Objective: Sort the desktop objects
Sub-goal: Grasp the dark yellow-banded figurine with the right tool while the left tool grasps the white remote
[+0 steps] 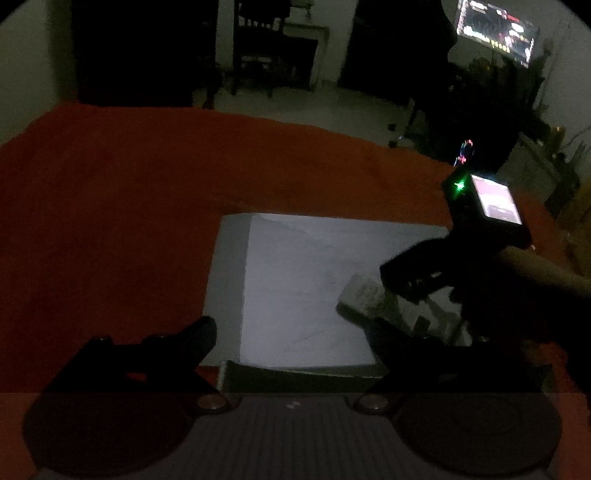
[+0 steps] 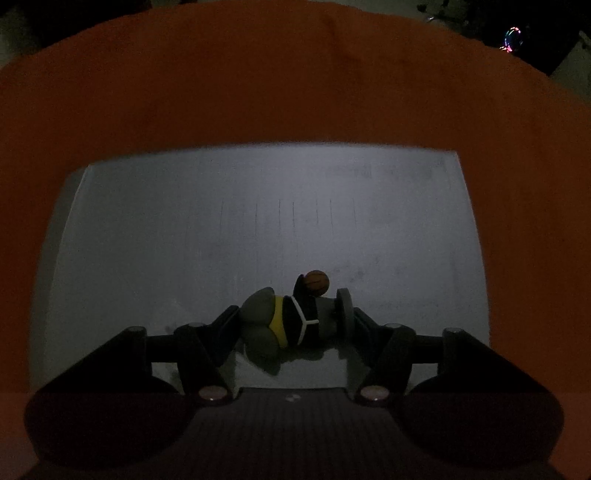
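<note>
A small grey figurine point(image 2: 280, 321) in a black and yellow kit, with an orange basketball point(image 2: 316, 283) and a round base, lies on its side low over the floor of a shallow white box point(image 2: 70, 206). My right gripper point(image 2: 295, 317) is shut on it, one fingertip against the legs and the other against the base. In the left wrist view the right gripper point(image 1: 406, 295) hangs over the right part of the white box point(image 1: 227, 273), with a blurred pale shape point(image 1: 360, 295) at its fingers. My left gripper point(image 1: 295, 328) stands open over the box's near left corner, holding nothing.
An orange cloth point(image 1: 129, 192) covers the table point(image 2: 295, 81) around the box. A person's forearm point(image 1: 535, 273) reaches in from the right behind the right gripper's lit screen point(image 1: 496, 201). The room beyond is dark, with a chair point(image 1: 258, 48) and a bright monitor point(image 1: 495, 31).
</note>
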`<state>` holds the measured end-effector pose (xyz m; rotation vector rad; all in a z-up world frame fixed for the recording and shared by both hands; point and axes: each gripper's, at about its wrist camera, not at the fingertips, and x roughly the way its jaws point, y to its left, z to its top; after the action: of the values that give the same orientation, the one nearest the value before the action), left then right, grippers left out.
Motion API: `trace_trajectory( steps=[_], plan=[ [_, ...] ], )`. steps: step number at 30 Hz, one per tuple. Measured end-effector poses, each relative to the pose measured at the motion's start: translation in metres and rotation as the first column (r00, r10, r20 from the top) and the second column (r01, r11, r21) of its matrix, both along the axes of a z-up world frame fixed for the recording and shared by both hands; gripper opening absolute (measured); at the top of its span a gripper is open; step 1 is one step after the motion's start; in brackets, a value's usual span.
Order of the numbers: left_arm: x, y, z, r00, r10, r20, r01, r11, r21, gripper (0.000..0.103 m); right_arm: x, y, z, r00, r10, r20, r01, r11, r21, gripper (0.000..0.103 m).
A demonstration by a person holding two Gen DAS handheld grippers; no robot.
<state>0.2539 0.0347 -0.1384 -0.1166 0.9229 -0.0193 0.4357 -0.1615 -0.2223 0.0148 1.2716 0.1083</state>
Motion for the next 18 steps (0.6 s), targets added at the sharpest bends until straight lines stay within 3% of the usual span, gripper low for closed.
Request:
trace_trajectory(
  steps=[7, 13, 16, 17, 18],
  plan=[
    [0.015, -0.01, -0.001, 0.998, 0.023, -0.053, -0.021, 0.999, 0.032, 0.091, -0.026, -0.01, 0.009, 1.0, 0.029, -0.004, -0.029, 0.999, 0.018, 0.066],
    [0.057, -0.009, -0.019, 0.966, 0.107, -0.235, -0.14, 0.982, -0.126, 0.093, -0.03, -0.041, 0.014, 1.0, -0.007, 0.004, 0.007, 0.998, 0.057, 0.066],
    [0.075, -0.024, -0.028, 0.961, 0.093, -0.26, -0.129, 0.984, -0.127, 0.093, -0.036, -0.055, 0.022, 1.0, -0.007, 0.016, 0.006, 0.999, 0.044, 0.065],
    [0.08, -0.029, -0.033, 0.958, 0.088, -0.273, -0.129, 0.982, -0.136, 0.09, -0.038, -0.058, 0.026, 1.0, -0.006, 0.019, 0.005, 0.999, 0.04, 0.065],
    [0.083, -0.034, -0.039, 0.954, 0.085, -0.288, -0.132, 0.98, -0.149, 0.073, -0.041, -0.06, 0.03, 1.0, 0.002, 0.021, -0.003, 0.999, 0.033, 0.065]
  ],
)
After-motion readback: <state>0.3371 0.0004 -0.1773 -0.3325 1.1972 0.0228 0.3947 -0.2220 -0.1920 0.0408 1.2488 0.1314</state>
